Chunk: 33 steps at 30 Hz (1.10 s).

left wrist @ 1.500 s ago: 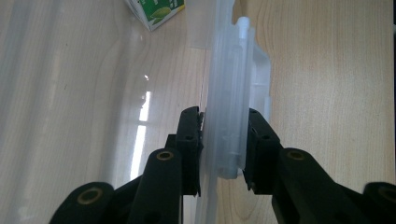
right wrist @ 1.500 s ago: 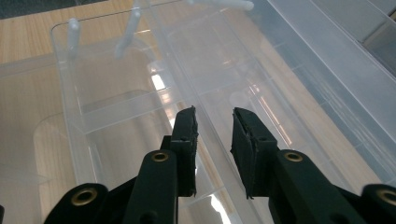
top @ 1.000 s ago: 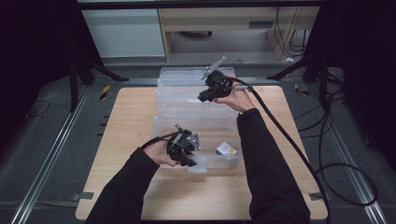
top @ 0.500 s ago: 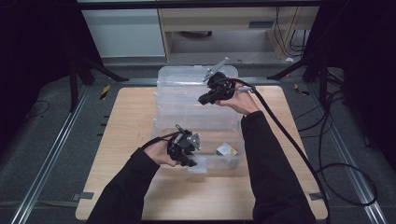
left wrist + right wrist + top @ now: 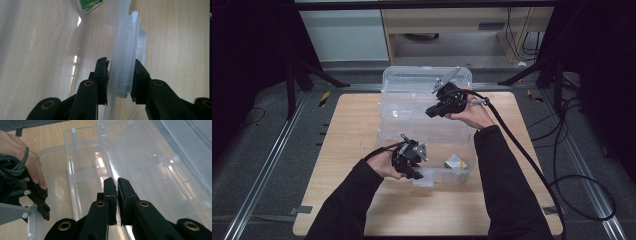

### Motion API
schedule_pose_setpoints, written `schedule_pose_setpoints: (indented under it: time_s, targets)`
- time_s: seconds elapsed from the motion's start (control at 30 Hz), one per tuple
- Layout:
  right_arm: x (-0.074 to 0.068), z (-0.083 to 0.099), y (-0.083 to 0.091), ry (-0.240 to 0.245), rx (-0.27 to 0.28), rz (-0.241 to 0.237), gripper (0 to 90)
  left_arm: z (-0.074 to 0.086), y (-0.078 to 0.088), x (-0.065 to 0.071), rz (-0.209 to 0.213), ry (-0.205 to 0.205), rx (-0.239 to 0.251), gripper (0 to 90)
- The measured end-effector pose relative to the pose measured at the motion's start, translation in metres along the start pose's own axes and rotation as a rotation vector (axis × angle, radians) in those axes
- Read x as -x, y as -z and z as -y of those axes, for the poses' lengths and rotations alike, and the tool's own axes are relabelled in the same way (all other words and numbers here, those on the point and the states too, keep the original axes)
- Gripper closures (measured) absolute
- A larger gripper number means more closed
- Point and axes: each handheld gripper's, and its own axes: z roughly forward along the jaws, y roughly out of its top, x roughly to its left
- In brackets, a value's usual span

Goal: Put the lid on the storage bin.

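Behind the right gripper (image 5: 117,182) — lid (image 5: 140,152) edge hidden, pinched.

Looks like a lab/recording studio: wooden tabletop (image 5: 352,130) on grey carpet w/ metal floor rails (image 5: 267,165), black tripod legs (image 5: 312,75) and loose cables (image 5: 582,150) beyond the tongs, dark curtains either side.

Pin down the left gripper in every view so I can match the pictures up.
High view: the left gripper sits low, left of centre, at the near rim of the clear bin.
Left gripper view: its two jaws rise from bottom centre, one on each side of that rim.
Right gripper view: at the far left edge, below the hand that holds it.
Shared landmark: the bin's near rim, clamped in its jaws.
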Motion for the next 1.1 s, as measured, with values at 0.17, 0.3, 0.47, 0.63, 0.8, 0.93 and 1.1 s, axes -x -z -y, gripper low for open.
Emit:
schedule_pose_setpoints:
  time_s: [0.17, 0.3, 0.47, 0.63, 0.8, 0.93, 1.1]
  targets:
    - [-0.008, 0.002, 0.002, 0.008, 0.002, -0.004, 86.5, 0.0, 0.0, 0.001, -0.002, -0.001, 0.005, 70.5]
    - [-0.012, 0.004, 0.003, 0.011, 0.006, -0.002, 86.6, 0.0, 0.0, 0.001, -0.003, -0.003, 0.004, 70.4]
    - [-0.02, 0.009, 0.006, 0.015, 0.023, -0.01, 87.0, -0.001, 0.0, 0.002, -0.007, -0.009, -0.004, 70.3]
    - [-0.028, 0.011, 0.007, 0.02, 0.023, -0.008, 87.2, 0.0, 0.0, 0.002, -0.004, -0.01, -0.005, 70.3]
    - [-0.033, 0.015, 0.008, 0.021, 0.034, -0.015, 87.4, 0.0, 0.0, 0.003, -0.006, -0.01, -0.002, 70.2]
    - [-0.039, 0.018, 0.008, 0.028, 0.034, -0.023, 87.6, -0.001, 0.001, 0.003, -0.011, -0.021, -0.009, 70.1]
    - [-0.046, 0.021, 0.008, 0.032, 0.034, -0.02, 87.7, -0.001, 0.001, 0.004, -0.015, -0.018, -0.01, 69.9]
